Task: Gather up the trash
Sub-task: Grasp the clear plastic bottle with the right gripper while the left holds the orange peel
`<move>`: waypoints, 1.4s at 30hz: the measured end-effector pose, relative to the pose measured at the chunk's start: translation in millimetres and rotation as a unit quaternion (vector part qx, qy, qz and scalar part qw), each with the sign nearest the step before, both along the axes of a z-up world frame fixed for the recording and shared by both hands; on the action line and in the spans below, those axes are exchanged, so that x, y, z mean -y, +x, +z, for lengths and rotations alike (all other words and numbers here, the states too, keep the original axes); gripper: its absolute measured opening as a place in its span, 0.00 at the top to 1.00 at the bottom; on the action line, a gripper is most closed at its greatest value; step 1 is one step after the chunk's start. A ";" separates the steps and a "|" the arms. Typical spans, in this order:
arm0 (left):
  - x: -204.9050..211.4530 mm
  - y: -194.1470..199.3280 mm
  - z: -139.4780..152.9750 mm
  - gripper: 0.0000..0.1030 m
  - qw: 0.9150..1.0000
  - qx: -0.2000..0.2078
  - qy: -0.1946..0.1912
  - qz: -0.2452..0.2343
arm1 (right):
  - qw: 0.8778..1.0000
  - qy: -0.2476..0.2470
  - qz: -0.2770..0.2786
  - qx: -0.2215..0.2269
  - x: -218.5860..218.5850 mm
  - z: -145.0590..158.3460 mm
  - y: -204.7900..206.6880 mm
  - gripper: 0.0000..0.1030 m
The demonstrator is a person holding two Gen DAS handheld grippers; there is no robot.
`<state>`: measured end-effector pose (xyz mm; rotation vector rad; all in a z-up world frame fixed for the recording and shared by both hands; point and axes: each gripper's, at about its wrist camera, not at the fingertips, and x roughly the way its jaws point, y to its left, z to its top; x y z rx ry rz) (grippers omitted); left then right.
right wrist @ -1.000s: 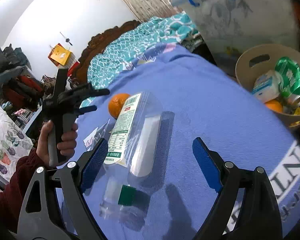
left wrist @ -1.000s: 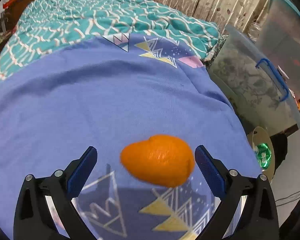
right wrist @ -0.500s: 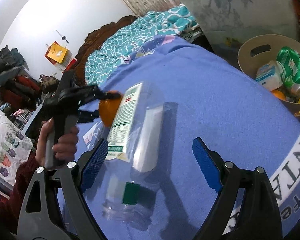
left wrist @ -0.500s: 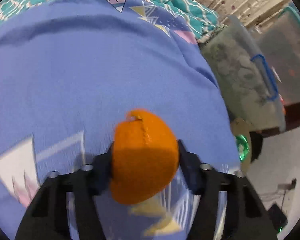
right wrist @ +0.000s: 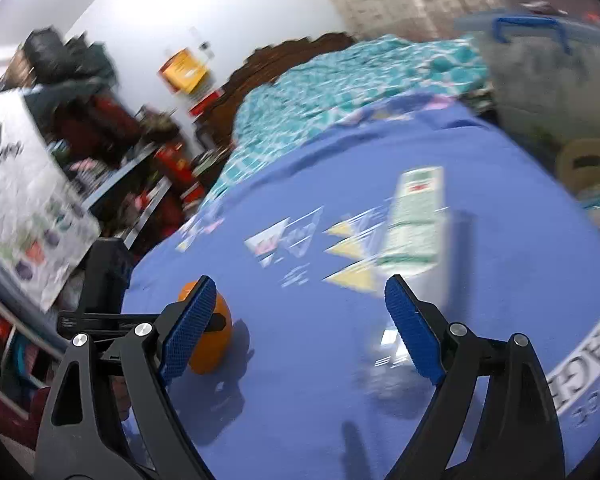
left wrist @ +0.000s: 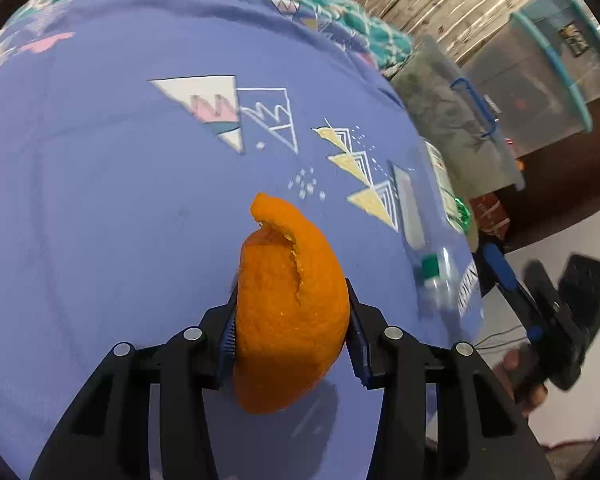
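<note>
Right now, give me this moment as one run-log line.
left hand-held gripper: just closing, shut on orange peel | right hand-held gripper: open, empty | plastic bottle: lying on blue blanket

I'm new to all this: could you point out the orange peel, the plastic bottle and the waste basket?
orange peel [left wrist: 292, 320]: left wrist view, on its outer skin.
plastic bottle [right wrist: 416, 224]: right wrist view, on its label.
waste basket [right wrist: 570, 158]: right wrist view, on its beige wall beside the handle slot.

Both wrist views look steeply down, close over the same blue blanket [left wrist: 100, 200], from opposite sides.
</note>
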<state>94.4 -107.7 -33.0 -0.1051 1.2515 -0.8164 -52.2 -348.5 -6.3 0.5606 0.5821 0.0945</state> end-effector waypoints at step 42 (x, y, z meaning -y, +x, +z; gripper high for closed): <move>-45.5 -20.8 -17.2 0.49 0.998 0.009 -0.018 0.056 | 0.985 -0.040 -0.120 -0.114 11.9 -48.6 -4.6 0.10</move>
